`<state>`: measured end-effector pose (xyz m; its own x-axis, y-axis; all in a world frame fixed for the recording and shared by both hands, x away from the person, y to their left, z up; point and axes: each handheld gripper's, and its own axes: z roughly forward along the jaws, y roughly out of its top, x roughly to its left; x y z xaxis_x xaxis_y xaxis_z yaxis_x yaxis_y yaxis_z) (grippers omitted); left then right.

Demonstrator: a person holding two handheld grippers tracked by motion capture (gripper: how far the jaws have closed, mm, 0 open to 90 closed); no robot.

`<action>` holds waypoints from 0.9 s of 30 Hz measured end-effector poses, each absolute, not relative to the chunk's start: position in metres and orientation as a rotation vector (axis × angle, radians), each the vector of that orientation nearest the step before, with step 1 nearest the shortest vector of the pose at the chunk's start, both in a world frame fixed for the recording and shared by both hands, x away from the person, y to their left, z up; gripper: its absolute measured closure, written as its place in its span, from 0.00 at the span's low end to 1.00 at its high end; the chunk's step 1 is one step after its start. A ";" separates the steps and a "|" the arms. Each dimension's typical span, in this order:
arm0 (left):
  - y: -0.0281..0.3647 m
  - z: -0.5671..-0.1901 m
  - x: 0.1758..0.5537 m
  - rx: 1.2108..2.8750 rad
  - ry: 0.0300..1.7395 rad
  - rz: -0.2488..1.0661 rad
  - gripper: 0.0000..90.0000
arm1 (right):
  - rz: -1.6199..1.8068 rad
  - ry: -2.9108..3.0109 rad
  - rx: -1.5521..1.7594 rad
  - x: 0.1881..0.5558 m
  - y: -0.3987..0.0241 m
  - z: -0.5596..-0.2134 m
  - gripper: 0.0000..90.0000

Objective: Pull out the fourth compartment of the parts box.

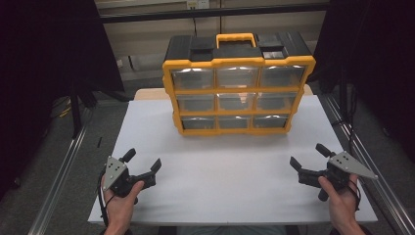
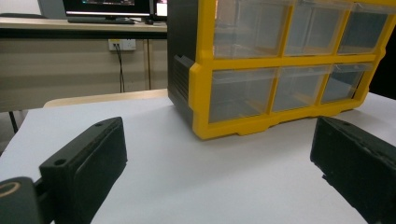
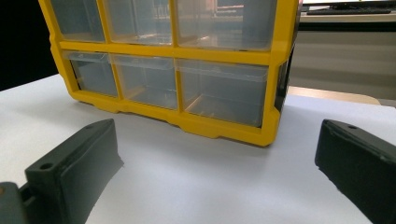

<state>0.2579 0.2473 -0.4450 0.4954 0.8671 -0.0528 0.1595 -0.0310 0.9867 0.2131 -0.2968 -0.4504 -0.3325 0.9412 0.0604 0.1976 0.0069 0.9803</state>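
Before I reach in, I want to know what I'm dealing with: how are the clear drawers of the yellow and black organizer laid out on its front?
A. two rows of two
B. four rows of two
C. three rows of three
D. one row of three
C: in the high view the drawer organizer shows three rows of three clear drawers in its yellow frame, standing on the white table.

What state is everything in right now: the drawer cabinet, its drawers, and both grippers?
Drawer cabinet: upright on the white table, handle on top.
Drawers: all nine pushed in, none pulled out.
Left gripper: open, nothing between its jaws, short of the cabinet.
Right gripper: open, nothing between its jaws, short of the cabinet.
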 end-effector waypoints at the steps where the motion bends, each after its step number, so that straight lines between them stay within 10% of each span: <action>1: 0.247 -0.445 0.258 1.520 0.925 0.722 0.04 | 1.385 1.602 1.193 0.213 -0.297 -0.451 0.00; 27: 0.232 -0.439 0.258 1.539 0.861 0.732 0.03 | 1.383 1.612 1.180 0.213 -0.295 -0.450 0.00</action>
<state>0.2583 0.2323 -0.4391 0.5332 0.8459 -0.0136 0.1226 -0.0613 0.9906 0.2132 -0.2950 -0.4497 -0.3427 0.9380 0.0527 0.1945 0.0160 0.9808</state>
